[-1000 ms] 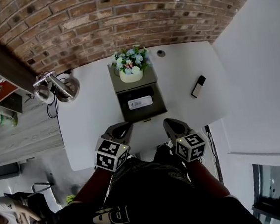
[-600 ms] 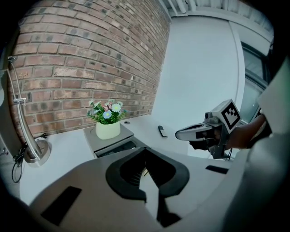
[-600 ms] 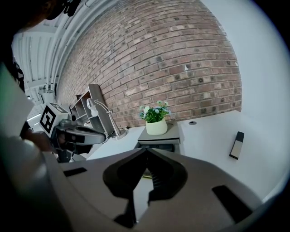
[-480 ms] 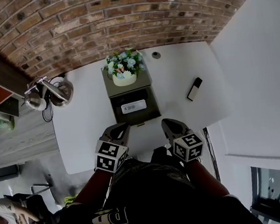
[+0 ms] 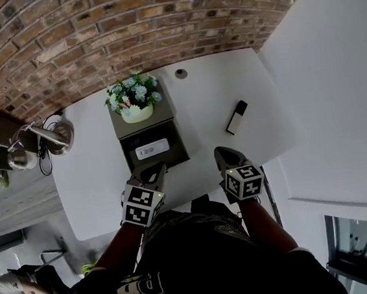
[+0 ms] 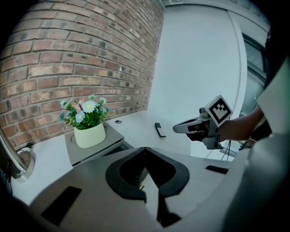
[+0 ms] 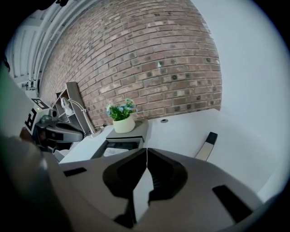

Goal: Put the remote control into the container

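The remote control [image 5: 236, 117] lies on the table [image 5: 198, 96], at 3 o'clock of the container [image 5: 183, 152] and 1 o'clock of my right gripper [image 5: 224, 153]. That gripper and my left gripper [image 5: 152, 173] are both clenched on nothing. I judge this the approach; next I open the right jaws over the remote.

The left gripper [image 5: 154, 171] and the right gripper [image 5: 222, 152] were held out ahead of the body, side by side and well apart, both pointing forward and somewhat down. Each had its jaws pressed together, with nothing between them. The left forearm [image 5: 123, 242] and right forearm [image 5: 265, 224] reached forward behind them.
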Motion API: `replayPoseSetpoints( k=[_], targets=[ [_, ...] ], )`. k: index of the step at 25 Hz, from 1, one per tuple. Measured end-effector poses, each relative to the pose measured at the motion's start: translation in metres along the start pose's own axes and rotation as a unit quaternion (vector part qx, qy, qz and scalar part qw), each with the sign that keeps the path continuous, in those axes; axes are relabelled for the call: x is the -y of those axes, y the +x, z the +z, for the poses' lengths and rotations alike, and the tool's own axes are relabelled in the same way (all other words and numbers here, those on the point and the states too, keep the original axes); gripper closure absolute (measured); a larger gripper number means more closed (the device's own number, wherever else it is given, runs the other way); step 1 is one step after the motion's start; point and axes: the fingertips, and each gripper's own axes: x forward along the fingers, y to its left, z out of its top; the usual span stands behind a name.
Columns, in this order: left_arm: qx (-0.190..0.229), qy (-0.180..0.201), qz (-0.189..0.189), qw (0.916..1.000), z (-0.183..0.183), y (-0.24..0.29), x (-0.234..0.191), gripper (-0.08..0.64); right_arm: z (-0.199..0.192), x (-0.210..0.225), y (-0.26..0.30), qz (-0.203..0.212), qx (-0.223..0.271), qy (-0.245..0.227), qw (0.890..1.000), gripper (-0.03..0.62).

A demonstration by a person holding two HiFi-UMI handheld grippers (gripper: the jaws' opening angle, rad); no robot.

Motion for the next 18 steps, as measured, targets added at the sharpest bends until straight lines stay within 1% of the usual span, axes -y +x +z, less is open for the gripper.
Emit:
replayPoseSetpoints(
  k=[5,8,15,16,18],
  targets=[
    [-0.020,0.009,0.007,0.9997,0.003,0.026,0.003,0.552,0.002,0.066,0.014,-0.053,-0.004,0.019,0.998,0.583],
    [-0.032,0.008,0.016,0.9993,0.006,0.038,0.002,0.552,0.001,0.099,0.026,-0.072,-0.014,0.034,0.997,0.583],
    [-0.039,-0.007,0.034,0.9986,0.017,0.059,-0.002,0.552,-0.003,0.162,0.056,-0.114,-0.038,0.054,0.991,0.578],
    [-0.038,-0.010,0.038,0.9985,0.018,0.062,-0.004,0.552,-0.004,0.171,0.061,-0.121,-0.042,0.058,0.990,0.573],
    [-0.037,-0.016,0.044,0.9982,0.021,0.067,-0.006,0.552,-0.009,0.187,0.073,-0.132,-0.055,0.069,0.987,0.528]
  ],
)
